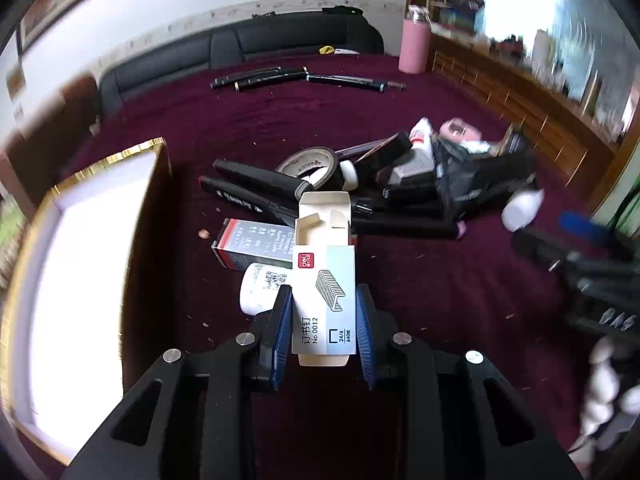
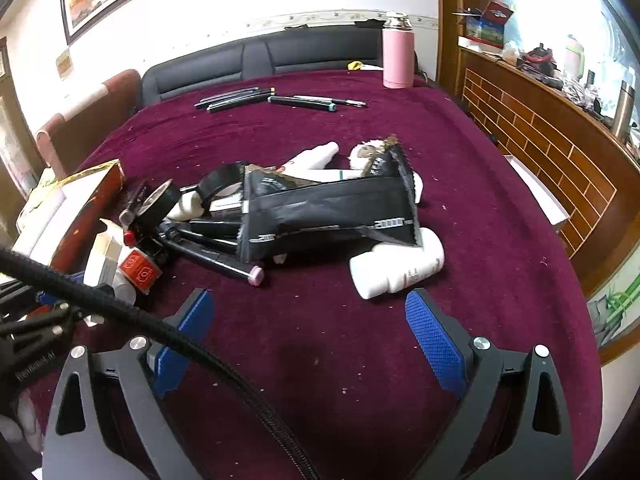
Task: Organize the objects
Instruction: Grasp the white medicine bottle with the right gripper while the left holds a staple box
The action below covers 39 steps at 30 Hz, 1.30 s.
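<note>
My left gripper [image 1: 324, 304] is shut on a white and grey staple box [image 1: 325, 288] with its end flap open, held above the maroon tablecloth [image 1: 420, 280]. Just beyond it lies a pile: black markers [image 1: 256, 184], a tape roll [image 1: 314, 166], a red and grey carton [image 1: 250, 242], a white jar [image 1: 262, 286] and a black pencil pouch [image 2: 324, 210]. My right gripper [image 2: 308, 308] is open and empty over bare cloth in front of the pouch, near a white bottle [image 2: 396, 268]. The left gripper with the staple box [image 2: 102, 260] also shows at the left of the right wrist view.
A gold-rimmed box [image 1: 80, 260] with a white inside stands left of the pile. Several pens [image 2: 276, 100] lie in a row at the far side. A pink flask [image 2: 397, 56] stands at the far edge. A wooden counter [image 2: 540, 152] runs along the right.
</note>
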Each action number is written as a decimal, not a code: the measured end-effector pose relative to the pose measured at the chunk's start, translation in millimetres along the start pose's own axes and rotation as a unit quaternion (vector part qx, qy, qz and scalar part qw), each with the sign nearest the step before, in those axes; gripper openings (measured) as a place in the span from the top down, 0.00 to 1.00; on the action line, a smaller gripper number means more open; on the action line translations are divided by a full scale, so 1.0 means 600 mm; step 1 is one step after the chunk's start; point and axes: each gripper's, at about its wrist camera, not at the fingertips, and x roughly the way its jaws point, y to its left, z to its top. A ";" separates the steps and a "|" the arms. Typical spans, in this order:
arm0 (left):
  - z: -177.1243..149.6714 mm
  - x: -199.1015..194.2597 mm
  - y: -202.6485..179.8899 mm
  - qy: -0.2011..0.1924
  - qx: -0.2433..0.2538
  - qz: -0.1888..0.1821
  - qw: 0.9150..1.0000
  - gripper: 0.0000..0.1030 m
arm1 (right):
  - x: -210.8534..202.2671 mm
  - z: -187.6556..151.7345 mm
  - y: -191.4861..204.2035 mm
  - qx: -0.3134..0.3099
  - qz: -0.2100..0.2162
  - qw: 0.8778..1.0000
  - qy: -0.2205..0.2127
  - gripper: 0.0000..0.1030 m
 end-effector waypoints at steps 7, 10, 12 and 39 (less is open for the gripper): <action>-0.006 -0.053 0.063 -0.033 -0.033 -0.026 0.999 0.75 | -0.005 0.007 0.049 -0.037 0.065 0.997 0.013 0.05; -0.009 -0.084 0.102 -0.052 -0.046 -0.030 0.997 0.75 | -0.004 0.012 0.089 -0.064 0.124 0.990 0.027 0.05; -0.006 -0.101 0.122 -0.051 -0.051 -0.016 0.997 0.75 | 0.000 0.011 0.122 -0.086 0.151 0.984 0.035 0.05; -0.087 -0.125 0.248 -0.107 -0.116 -0.026 0.987 0.75 | 0.089 -0.012 0.321 -0.269 0.169 0.933 0.169 0.38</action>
